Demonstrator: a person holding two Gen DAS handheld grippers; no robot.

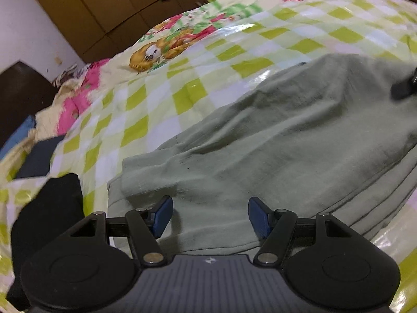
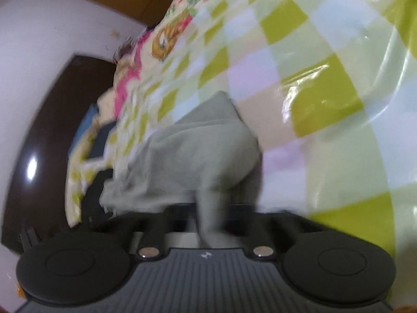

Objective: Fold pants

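Two hand-held grippers work over a bed. Left gripper [image 1: 210,215] hangs with its jaws spread apart, its blue pads [image 1: 163,216] clear of the cloth, nothing between them. Just beyond and beneath its fingertips lie the pants [image 1: 273,140], pale grey-green, rumpled and partly doubled over, with stacked folded edges showing along their right side. To the left of this gripper, at the near edge of the bed, sits a black cloth [image 1: 56,208]. The pants rest on a bedspread [image 1: 146,99] checked in lime green, white and pale pink, with a cartoon animal print [image 1: 149,54] and pink flowers further back. Behind the bed stand brown wooden cabinets [image 1: 104,2], a white wall and a dark brown headboard [image 1: 20,99].

At the far right of the left wrist view, a dark part of the right gripper [image 1: 404,86] sits over the far end of the pants.

In the right wrist view, which is blurred, the right gripper [image 2: 212,216] has its jaws pinched together on a bunched fold of the pants [image 2: 198,151]; the cloth rises from the fingertips and drapes back onto the checked bedspread [image 2: 325,91]. The pads themselves are hidden by the cloth.
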